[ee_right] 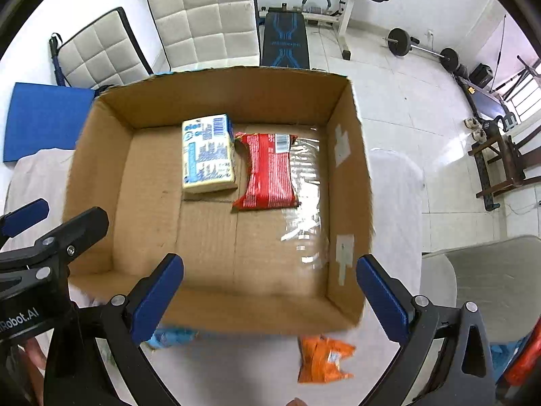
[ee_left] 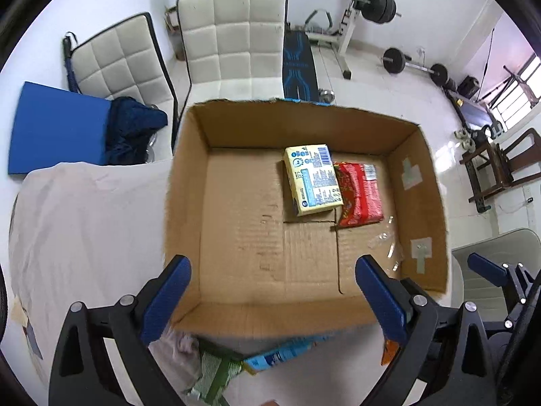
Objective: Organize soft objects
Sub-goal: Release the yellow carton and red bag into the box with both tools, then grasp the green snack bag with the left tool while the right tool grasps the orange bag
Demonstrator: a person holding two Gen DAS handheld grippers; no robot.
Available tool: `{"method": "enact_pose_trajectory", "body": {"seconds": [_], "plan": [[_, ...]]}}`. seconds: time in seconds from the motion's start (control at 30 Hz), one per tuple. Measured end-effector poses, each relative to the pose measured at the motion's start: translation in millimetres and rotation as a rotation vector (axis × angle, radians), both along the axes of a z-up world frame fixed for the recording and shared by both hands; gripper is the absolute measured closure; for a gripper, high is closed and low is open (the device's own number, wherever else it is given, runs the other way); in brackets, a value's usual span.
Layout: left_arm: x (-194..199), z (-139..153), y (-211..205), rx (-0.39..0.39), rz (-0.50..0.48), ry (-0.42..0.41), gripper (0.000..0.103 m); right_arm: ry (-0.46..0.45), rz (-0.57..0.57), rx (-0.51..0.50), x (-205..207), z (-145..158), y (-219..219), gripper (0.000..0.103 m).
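An open cardboard box (ee_left: 189,182) (ee_right: 348,176) stands on a white-covered table. Inside lie a yellow pack (ee_left: 312,179) (ee_right: 208,154) and a red packet (ee_left: 360,194) (ee_right: 267,171) side by side toward the far wall. My left gripper (ee_left: 270,291) is open and empty, above the box's near wall. My right gripper (ee_right: 268,291) is open and empty, also over the near wall. On the table in front of the box lie a green packet (ee_left: 216,368), a light blue packet (ee_left: 280,353) (ee_right: 169,336) and an orange packet (ee_right: 321,358).
Clear tape (ee_right: 304,203) shines on the box floor at the right. Two white padded chairs (ee_left: 233,40) stand behind the table, with a blue mat (ee_left: 57,128) at the left. A weight bench and barbells (ee_right: 419,47) fill the back. A grey chair (ee_right: 490,287) is at the right.
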State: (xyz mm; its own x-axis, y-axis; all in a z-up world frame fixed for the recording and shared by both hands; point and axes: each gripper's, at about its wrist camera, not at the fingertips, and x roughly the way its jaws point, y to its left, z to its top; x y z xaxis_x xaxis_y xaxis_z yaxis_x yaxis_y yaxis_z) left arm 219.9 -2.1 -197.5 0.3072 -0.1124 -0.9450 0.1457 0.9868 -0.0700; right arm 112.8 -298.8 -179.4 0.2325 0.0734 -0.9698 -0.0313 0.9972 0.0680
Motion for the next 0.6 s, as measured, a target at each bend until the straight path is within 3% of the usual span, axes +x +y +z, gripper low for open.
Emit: {"method": "enact_pose_trajectory", "body": {"seconds": [0.4,0.5,0.6], "plan": [[-63.7,56.7,5.8,-0.014,0.027,-0.088,0.003,-0.089,-0.009,0.080,-72.8,70.2,-8.8,0.000],[-72.7,60.9,9.3,-0.007,0.067,-0.096,0.003,-0.081,-0.015,0.091,-83.9,75.9,-20.2,0.000],[-87.1,51.6,18.5,-0.003,0.123,-0.089,0.003,-0.045,-0.034,0.068,-92.0,62.3,-38.3,0.000]]}}
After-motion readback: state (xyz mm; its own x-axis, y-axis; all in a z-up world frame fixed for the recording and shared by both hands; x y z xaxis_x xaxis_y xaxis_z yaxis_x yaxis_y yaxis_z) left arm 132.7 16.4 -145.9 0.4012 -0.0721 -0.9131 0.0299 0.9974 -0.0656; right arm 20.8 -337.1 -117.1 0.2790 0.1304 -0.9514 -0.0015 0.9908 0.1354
